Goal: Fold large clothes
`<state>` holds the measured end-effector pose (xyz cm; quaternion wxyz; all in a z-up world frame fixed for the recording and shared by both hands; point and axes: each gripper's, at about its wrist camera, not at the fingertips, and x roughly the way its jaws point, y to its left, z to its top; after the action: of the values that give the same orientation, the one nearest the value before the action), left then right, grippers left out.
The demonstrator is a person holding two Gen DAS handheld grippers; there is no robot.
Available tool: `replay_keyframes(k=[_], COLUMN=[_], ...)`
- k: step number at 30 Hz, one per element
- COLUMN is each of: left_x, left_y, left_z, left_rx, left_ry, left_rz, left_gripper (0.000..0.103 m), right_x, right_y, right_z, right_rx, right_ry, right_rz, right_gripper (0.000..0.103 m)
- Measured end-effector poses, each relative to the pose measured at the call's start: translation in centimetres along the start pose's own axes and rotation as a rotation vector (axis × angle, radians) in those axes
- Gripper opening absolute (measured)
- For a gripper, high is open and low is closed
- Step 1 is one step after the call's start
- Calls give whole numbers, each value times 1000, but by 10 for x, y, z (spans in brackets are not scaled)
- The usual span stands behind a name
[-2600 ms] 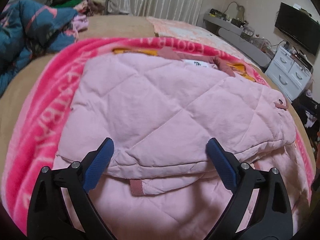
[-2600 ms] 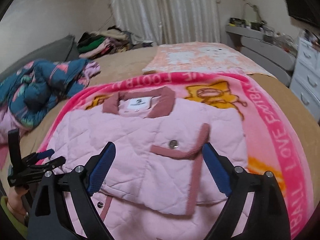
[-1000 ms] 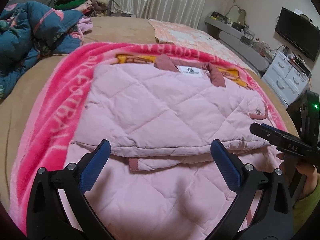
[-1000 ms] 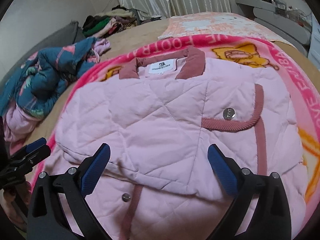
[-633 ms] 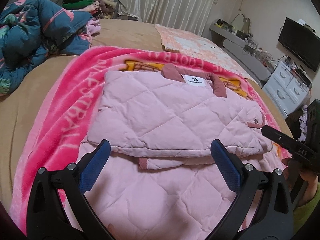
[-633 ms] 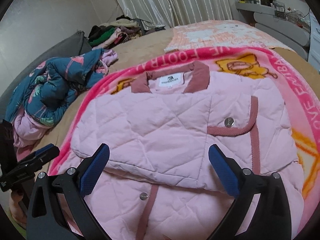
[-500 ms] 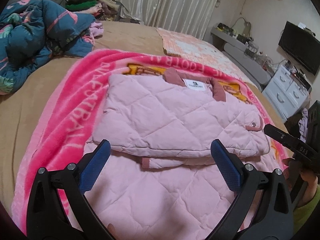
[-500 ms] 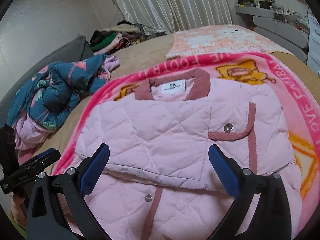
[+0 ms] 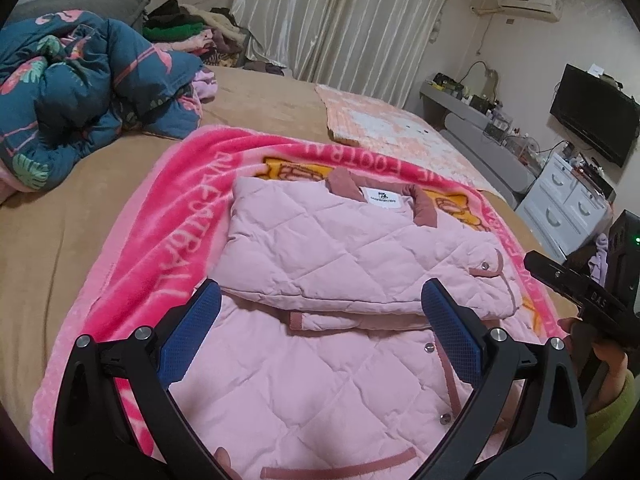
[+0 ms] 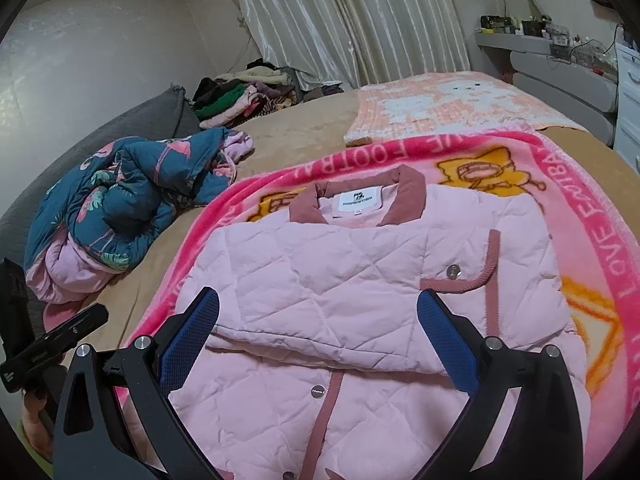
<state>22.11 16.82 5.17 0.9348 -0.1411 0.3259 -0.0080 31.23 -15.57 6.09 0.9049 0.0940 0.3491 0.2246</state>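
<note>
**Both grippers pulling back from half-folded jacket**

Pulling back and rising, both grippers are now farther from the jacket (image 9: 352, 248) than a second ago; more bed and room are showing in each view, and the jacket is looking smaller. Folded state is staying the same across the frames.

Jacket is lying on the pink blanket (image 9: 168, 232), which is spread over the bed (image 9: 60, 240), probably to give a flat, clean folding surface. Sleeves and sides are sitting folded in over the chest, collar (image 10: 360, 196) at the far end, label facing up. Lower half is lying flat toward the viewer, snaps and front trim showing, not yet folded up.

Left gripper (image 9: 320, 332) is hovering over the near hem area, blue fingers (image 9: 192, 332) spread wide, holding nothing. Right gripper (image 10: 320, 340) is doing the same, fingers (image 10: 448, 344) wide apart and nothing between them. Neither is touching cloth, likely backing off to reach for the hem.

My guess at the next step: grabbing the near hem at both corners and carrying it up to the collar. Padding is puffy, so the fold may be springing back.

Teal quilt (image 10: 120, 200) is bunched on the left of the bed, well apart from the jacket.
</note>
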Motion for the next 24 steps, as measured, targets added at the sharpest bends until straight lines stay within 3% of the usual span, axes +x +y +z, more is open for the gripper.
replay_keyframes(k=[24], left_x=[-43], left_y=[-15], left_z=[-12], left_rx=[10], left_ry=[-65], left_rz=[-6], left_gripper=[94], right_x=[-61], right_y=[6], right_z=[-7], right_rx=[-49], right_ry=[-85], right_rz=[-6], right_gripper=[99])
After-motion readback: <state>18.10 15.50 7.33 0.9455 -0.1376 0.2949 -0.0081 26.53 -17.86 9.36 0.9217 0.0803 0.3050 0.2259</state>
